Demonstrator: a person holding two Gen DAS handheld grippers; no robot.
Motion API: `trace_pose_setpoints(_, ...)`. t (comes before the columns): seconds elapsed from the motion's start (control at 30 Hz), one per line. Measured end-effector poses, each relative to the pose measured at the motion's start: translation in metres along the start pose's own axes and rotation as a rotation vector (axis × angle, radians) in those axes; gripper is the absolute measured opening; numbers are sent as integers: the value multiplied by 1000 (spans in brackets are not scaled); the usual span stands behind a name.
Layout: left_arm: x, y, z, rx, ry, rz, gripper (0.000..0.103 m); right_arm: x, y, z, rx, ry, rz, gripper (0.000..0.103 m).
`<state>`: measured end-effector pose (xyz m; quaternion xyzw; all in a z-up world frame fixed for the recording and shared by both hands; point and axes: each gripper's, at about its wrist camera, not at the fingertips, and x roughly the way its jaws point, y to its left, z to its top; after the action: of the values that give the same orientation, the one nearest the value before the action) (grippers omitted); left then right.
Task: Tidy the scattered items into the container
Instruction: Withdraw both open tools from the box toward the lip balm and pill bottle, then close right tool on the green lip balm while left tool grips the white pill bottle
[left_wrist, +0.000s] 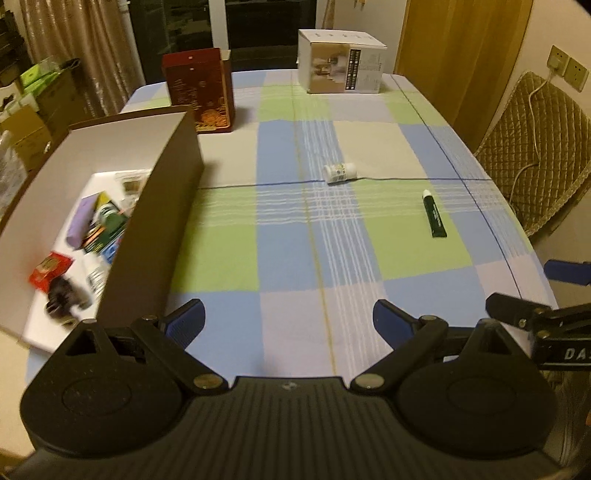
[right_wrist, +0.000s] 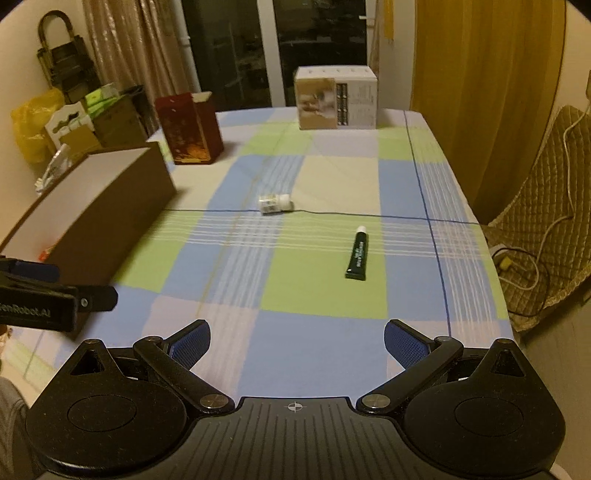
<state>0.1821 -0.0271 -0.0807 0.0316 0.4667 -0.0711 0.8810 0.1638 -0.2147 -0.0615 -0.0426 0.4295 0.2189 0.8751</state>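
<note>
Bench (left_wrist: 295, 258) covered in a blue, green and cream checked cloth. Brown container (left_wrist: 155, 206) with white inner walls sits along the left edge, running from the near-left corner toward the middle. Inside it, seen from the left wrist view: a purple packet (left_wrist: 79, 221), a red packet (left_wrist: 50, 271), green and blue packs, and a dark blurred item at the near end; exact kinds hard to tell.

Two items lie loose on the cloth. Small white bottle (left_wrist: 340, 172) on its side near the bench centre. Green tube (left_wrist: 434, 214) with a white cap lies flat, nearer the right edge, cap pointing to the far side. The two are well apart from each other and from the container.

Far-left corner: dark red box (left_wrist: 201, 90), upright, flap open. Far edge, right of centre: white carton (left_wrist: 341, 62).

Left gripper (left_wrist: 288, 321) hangs above the near edge just beside the container, fingers spread wide, nothing between them. Right gripper (right_wrist: 297, 343) hangs above the near edge further right, fingers likewise released and empty. Quilted chair (right_wrist: 546, 221) stands off the right edge.
</note>
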Motion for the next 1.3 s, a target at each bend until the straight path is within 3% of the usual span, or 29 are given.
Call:
trace_pose_setpoints(0.17,28,-5,11,28,14,-2,95,31,-12,8,-10,16,-59,103)
trace_pose_setpoints(0.43,87,-20,31,152,85,-15,95,76,-45,28,66,84,-24,103)
trace_pose_setpoints(0.7,125,-24,56,188,73,-50,95,115,-75,53,173,101,-2,103)
trace_pose_setpoints(0.73,128,-24,59,193,65,-53,95,119,-77,56,174,100,-1,97)
trace_pose_setpoints(0.77,130,-24,61,197,59,-51,95,125,-79,58,176,104,6,78)
trace_pose_setpoints(0.8,133,-23,63,199,54,-49,95,130,-82,60,187,109,13,71)
trace_pose_setpoints(1.03,151,-23,74,224,31,-67,94,154,-92,70,194,92,5,71)
trace_pose_setpoints(1.07,153,-25,75,237,26,-68,94,157,-92,71,188,93,2,69)
trace_pose_setpoints(1.13,158,-27,78,263,16,-63,94,164,-92,70,173,102,2,53)
trace_pose_setpoints(1.3,170,-29,85,302,0,-74,94,175,-89,71,132,87,-19,50)
